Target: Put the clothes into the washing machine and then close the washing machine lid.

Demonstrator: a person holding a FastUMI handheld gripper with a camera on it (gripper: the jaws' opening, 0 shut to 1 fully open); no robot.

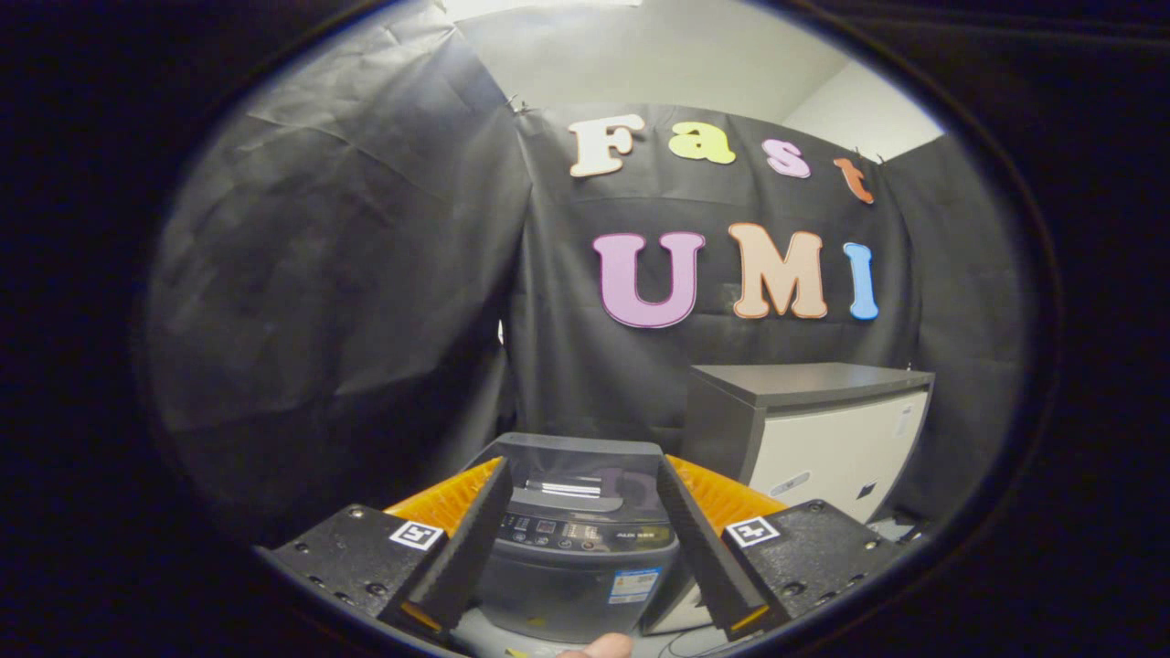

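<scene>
A small dark grey top-loading washing machine [578, 548] stands on the floor just ahead of my fingers. Its glossy lid [585, 466] lies flat and shut, and a control panel runs along its front edge. My gripper [581, 475] is open, with its two black and orange fingers spread to either side of the machine and nothing between them. No clothes show between the fingers or on the machine.
A low cabinet [823, 439] with a dark top and white front stands right of the machine, against the black cloth wall. A fingertip [599, 647] shows under the machine's front. A cable [695, 644] lies on the pale floor.
</scene>
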